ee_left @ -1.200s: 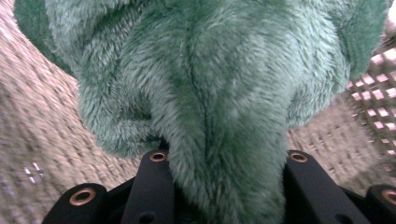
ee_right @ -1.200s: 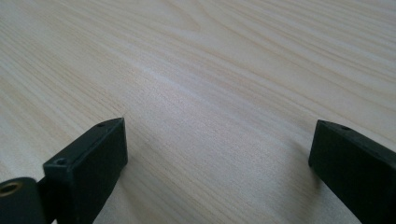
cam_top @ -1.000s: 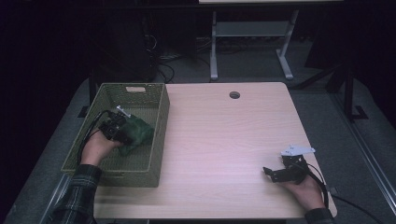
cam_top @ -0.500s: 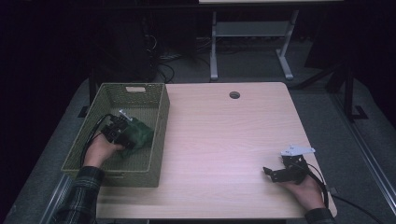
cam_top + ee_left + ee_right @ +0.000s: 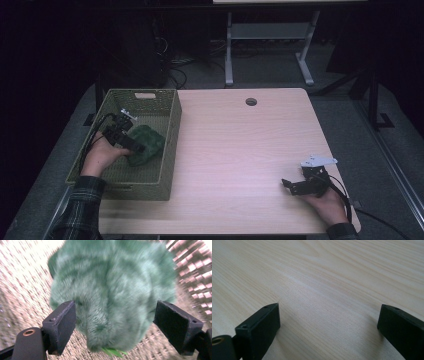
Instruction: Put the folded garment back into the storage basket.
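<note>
A fuzzy green plush thing (image 5: 148, 142) lies inside the olive woven basket (image 5: 170, 125) on the left of the table. My left gripper (image 5: 138, 148) hangs just over it. Its jaws have just been opening, and in the left gripper view the plush (image 5: 112, 287) sits between and beyond the spread pads (image 5: 61, 325) without being pinched. A small green tag pokes out under the plush. My right gripper (image 5: 286, 183) rests on the wooden tabletop (image 5: 317, 277) near the front right, open, with nothing between its jaws.
The basket's tall walls surround the left hand on all sides. A round cable hole (image 5: 251, 101) sits near the table's far edge. Beyond the table are a metal stand (image 5: 270, 45) and dark floor.
The left gripper's jaws have spread apart and let go of the green plush, which now lies in the basket. The left hand has lifted slightly. The right hand has kept still.
</note>
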Demonstrator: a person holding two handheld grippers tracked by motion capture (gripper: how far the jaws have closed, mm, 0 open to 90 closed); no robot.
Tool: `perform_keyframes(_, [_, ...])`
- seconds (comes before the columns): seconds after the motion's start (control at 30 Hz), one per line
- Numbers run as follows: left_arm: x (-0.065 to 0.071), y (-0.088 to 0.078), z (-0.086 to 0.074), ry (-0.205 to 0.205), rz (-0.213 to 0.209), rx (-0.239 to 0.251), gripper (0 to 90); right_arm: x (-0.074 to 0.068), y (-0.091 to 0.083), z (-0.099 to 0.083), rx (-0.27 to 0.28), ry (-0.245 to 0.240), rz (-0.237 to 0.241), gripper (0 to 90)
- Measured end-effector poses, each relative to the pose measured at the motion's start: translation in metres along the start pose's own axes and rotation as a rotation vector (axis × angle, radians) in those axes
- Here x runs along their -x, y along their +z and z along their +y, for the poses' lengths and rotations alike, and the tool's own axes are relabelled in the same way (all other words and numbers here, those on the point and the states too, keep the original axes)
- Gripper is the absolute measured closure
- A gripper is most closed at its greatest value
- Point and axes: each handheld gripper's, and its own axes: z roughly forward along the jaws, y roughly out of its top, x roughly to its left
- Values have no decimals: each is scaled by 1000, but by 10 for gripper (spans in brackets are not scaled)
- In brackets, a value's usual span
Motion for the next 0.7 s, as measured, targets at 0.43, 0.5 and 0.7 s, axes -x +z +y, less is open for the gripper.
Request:
perform_keyframes(0.43, [62,-38,38,88,-66,210,176,0,0,0,0,1,0,39])
perform_keyframes(0.5, [76,-39,44,112,-85,237,176,0,0,0,0,0,0,39])
perform_keyframes(0.7, [120,-35,59,183,-140,317,176,0,0,0,1,1,1,39])
